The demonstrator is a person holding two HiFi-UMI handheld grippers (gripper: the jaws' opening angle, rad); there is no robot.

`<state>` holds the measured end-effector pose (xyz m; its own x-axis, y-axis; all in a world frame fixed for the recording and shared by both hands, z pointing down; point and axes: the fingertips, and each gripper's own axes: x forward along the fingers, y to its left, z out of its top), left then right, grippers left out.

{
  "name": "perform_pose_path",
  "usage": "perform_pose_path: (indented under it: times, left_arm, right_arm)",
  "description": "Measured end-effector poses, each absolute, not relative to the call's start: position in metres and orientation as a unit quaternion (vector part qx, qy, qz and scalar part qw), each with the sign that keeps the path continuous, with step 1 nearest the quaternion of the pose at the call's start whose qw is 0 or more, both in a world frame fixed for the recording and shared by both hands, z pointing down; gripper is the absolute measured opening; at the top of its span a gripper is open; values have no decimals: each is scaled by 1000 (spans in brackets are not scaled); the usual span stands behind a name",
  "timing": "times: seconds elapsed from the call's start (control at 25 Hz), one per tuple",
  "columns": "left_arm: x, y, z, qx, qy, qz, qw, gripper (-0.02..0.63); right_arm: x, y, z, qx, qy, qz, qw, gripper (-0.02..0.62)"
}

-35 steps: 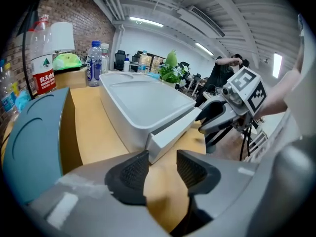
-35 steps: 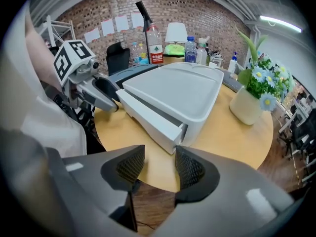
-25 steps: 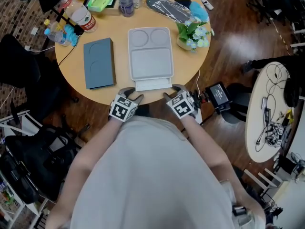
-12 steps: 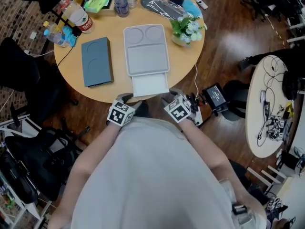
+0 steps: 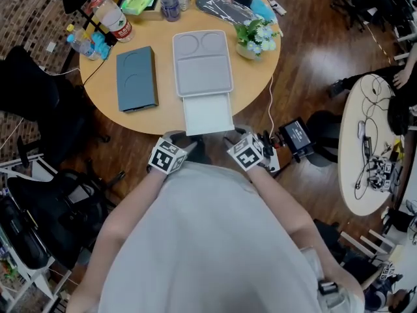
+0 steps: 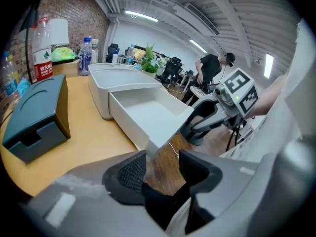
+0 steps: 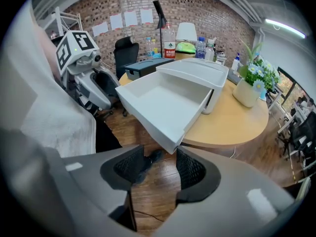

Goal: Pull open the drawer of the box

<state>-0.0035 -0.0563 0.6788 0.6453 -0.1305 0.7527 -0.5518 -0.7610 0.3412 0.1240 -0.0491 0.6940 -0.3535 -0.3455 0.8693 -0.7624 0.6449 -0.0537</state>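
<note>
A white box lies on the round wooden table. Its drawer is pulled out towards me and hangs over the table's near edge; it looks empty. My left gripper is at the drawer's front left corner and my right gripper at its front right corner. In the left gripper view the drawer ends just ahead of my open left gripper, with floor showing between the pads. In the right gripper view the drawer's corner sits just above my open right gripper, untouched.
A dark blue-grey box lies left of the white one. Bottles, a flower pot and a black oval case stand at the table's far side. A black chair is at left, a black device on the floor at right.
The drawer has slid further out of the box towards me. Both grippers have drawn back towards my body with it.
</note>
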Motion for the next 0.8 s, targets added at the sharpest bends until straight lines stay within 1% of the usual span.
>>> perform_pose_path:
  times: [0.32, 0.48, 0.52, 0.64, 0.8]
  left_arm:
    - [-3, -30, 682, 858, -175, 390, 286, 224]
    - [-7, -24, 689, 850, -170, 399, 299, 224]
    - [-8, -25, 690, 848, -174, 398, 305, 232]
    - [-9, -26, 690, 848, -179, 387, 313, 224]
    - [-14, -28, 688, 852, -188, 372, 317, 223]
  right_arm:
    - [125, -26, 695, 358, -787, 245, 438, 198]
    - [122, -19, 699, 353, -790, 251, 433, 198]
    - [121, -16, 701, 349, -792, 256, 430, 198]
    - [122, -14, 702, 346, -798, 260, 420, 199]
    - [116, -14, 698, 348, -803, 238, 420, 196]
